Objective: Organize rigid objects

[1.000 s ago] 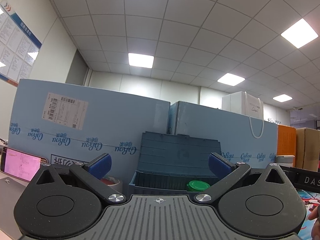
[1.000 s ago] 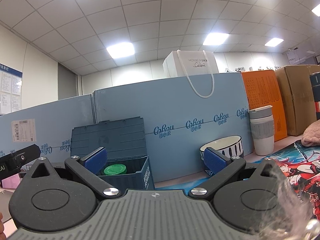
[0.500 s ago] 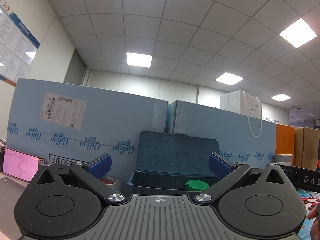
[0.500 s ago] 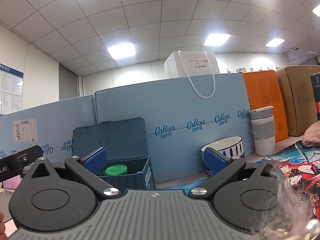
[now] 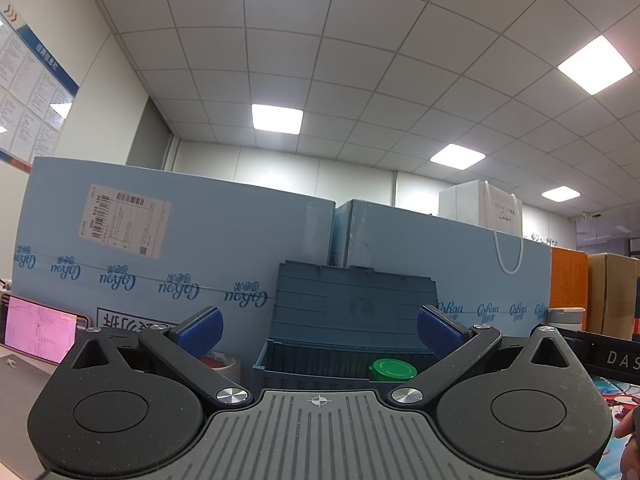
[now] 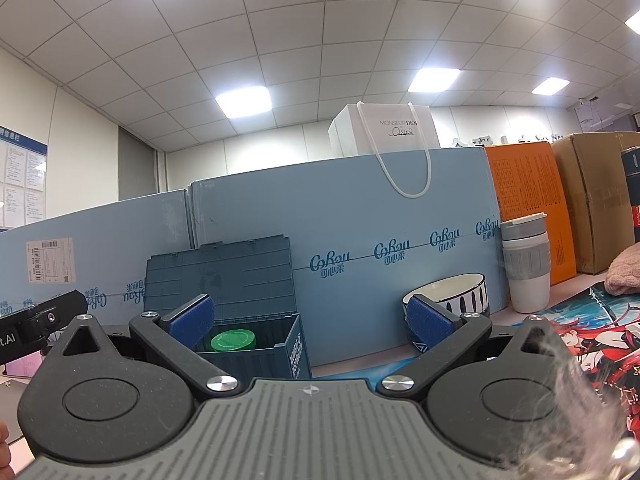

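Observation:
A dark blue storage box [image 5: 316, 366] stands with its lid up [image 5: 352, 304] against a light blue carton. A green round lid [image 5: 393, 368] shows inside it. The box also shows in the right wrist view [image 6: 296, 350], with the green lid [image 6: 233, 340] inside. My left gripper [image 5: 319, 330] is open and empty, facing the box from a short way off. My right gripper [image 6: 310, 318] is open and empty, to the right of the box. A striped bowl [image 6: 452, 294] and a white and grey cup [image 6: 526, 266] stand to the right.
Tall light blue cartons [image 6: 360, 240] form a wall behind the box. A phone with a pink screen [image 5: 38, 334] and a tape roll [image 5: 222, 362] are at the left. Orange [image 6: 528, 208] and brown boxes stand at the right, above a printed mat [image 6: 580, 328].
Both views have tilted up slightly, so the box and the cartons sit a little lower in frame. Both grippers stay open and empty.

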Available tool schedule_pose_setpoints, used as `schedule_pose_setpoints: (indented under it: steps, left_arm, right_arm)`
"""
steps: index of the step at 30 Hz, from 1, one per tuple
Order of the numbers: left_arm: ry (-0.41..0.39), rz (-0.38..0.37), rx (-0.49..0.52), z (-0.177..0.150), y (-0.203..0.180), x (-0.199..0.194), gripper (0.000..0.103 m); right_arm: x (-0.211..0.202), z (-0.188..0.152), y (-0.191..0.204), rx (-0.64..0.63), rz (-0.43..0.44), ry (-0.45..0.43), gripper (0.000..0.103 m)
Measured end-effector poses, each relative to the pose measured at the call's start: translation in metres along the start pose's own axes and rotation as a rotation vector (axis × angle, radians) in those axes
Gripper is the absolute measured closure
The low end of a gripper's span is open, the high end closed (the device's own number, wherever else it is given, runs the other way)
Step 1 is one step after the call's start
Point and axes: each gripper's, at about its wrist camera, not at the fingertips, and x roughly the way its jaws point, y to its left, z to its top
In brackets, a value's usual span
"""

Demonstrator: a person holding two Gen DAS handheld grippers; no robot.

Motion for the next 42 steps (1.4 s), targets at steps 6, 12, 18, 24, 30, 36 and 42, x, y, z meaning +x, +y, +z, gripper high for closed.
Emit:
schedule_pose_setpoints:
  steps: [6, 12, 18, 24, 30, 36, 42]
  left_arm:
    - [0.001, -0.001, 0.002, -0.0001, -0.0004, 0.0006, 0.000]
    - [0.000, -0.004, 0.002, -0.0001, -0.0009, 0.0004, 0.000]
    - [0.000, -0.004, 0.002, -0.0001, -0.0010, 0.0003, 0.000]
    - [0.001, -0.006, 0.002, -0.0007, -0.0014, 0.0003, 0.000]
    - [0.001, -0.006, 0.002, -0.0006, -0.0014, 0.0001, 0.000]
    - [0.002, -0.007, 0.002, -0.0002, -0.0014, -0.0002, 0.000]
    - [0.002, -0.007, 0.002, 0.0000, -0.0013, -0.0006, 0.000]
  right_arm:
    - [-0.0003, 0.0006, 0.0002, -0.001, 0.001, -0.001, 0.000]
    - [-0.0001, 0.0004, 0.0002, -0.001, 0.001, -0.002, 0.000]
    - [0.0007, 0.0018, 0.0005, -0.004, 0.004, -0.004, 0.000]
    - [0.0000, 0.0018, 0.0001, -0.005, 0.005, -0.004, 0.000]
    - [0.0001, 0.0019, 0.0004, -0.006, 0.007, -0.007, 0.000]
    - [-0.0002, 0.0018, 0.0005, -0.007, 0.007, -0.007, 0.000]
    - [0.0000, 0.0019, 0.0005, -0.007, 0.007, -0.007, 0.000]
